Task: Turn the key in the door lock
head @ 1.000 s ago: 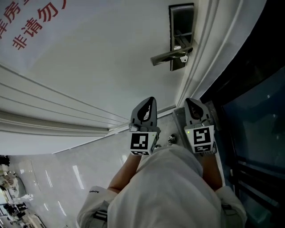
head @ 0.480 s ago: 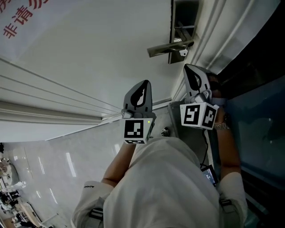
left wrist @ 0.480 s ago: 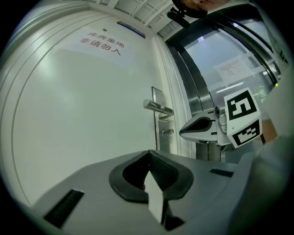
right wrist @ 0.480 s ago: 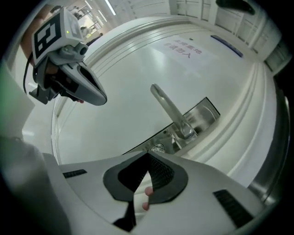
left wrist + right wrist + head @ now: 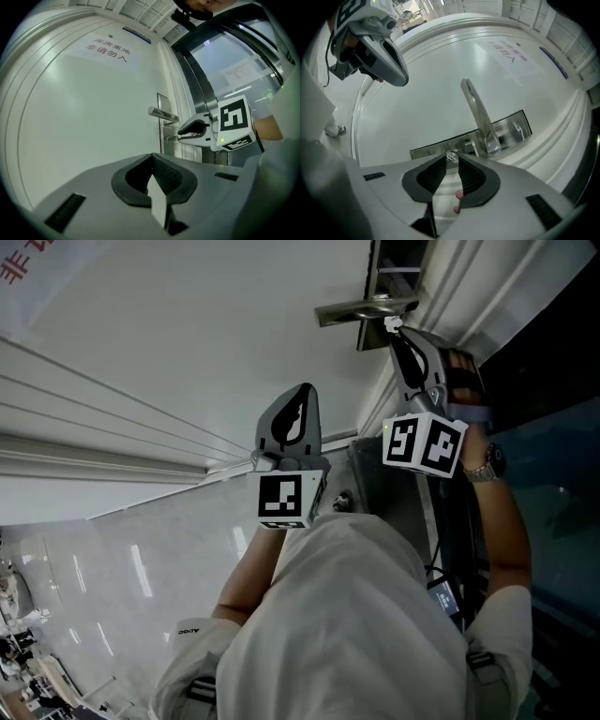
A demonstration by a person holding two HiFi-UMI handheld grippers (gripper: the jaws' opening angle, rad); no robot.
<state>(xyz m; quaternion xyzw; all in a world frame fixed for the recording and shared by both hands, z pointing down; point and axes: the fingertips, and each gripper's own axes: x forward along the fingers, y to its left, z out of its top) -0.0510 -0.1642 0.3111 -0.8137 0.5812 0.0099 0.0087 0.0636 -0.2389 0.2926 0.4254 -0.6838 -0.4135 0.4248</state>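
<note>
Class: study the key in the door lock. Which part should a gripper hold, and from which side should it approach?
Hold the key by its head, the only part standing out of the lock plate, below the handle. Approach straight toward the door: the shaft is buried, and the handle likely blocks a path from above.

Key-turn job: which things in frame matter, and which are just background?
In the job: key; lock plate; right hand-held gripper, jaws just opening, key between its tips.
Just there: left hand-held gripper, shut and empty; door handle, untouched; red-lettered sign; glass panel.
</note>
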